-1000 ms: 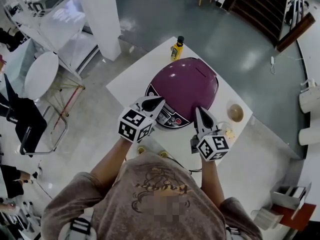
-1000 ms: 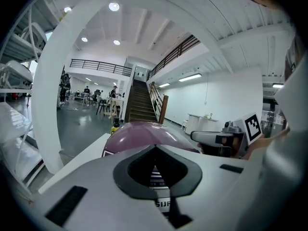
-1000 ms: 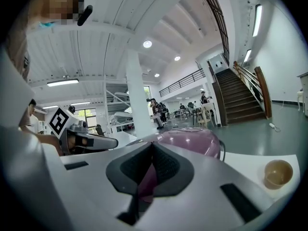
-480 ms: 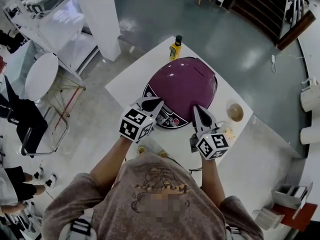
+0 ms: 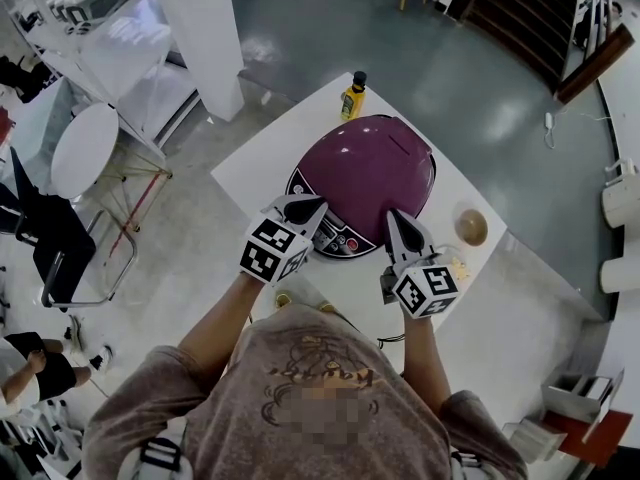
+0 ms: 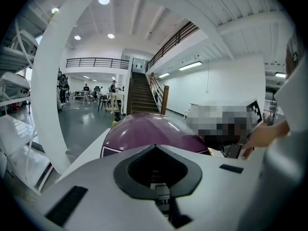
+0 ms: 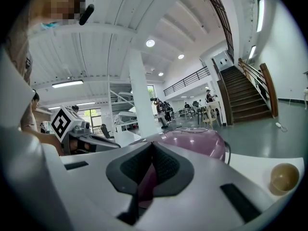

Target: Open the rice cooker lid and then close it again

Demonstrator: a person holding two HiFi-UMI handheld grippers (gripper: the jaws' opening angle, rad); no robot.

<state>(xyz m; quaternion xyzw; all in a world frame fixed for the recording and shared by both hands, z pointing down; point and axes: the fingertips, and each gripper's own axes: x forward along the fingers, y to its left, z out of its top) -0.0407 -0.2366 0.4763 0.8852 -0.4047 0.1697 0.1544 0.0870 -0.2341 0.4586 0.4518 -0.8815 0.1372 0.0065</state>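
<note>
Status: rice cooker (image 5: 368, 173) sits mid-table (image 5: 262, 148), its purple lid (image 5: 380, 158) fully down and flush with the body, no gap showing in any view. Left gripper (image 5: 320, 205) has its jaws together with nothing between them, tip just above the front control panel (image 5: 335, 236) on the left side; can't tell if it actually touches. Right gripper (image 5: 393, 218) also has its jaws pressed together and empty, tip right at the cooker's front-right edge, pointing roughly level at the body. Neither tool is gripping the lid or a latch. A closed lid fits either end of the job, so the pictures alone don't say whether the open/close cycle has run or hasn't started. My read is that it's pre-open: both tips are parked at the front where a release button would be, and nothing is being pushed down on top. If so, everything is left: trip the release, let the lid swing up, then press it back until it latches. Yellow bottle (image 5: 353, 96) at the far corner and small bowl (image 5: 470, 226) on the right are well clear of the lid's swing
</note>
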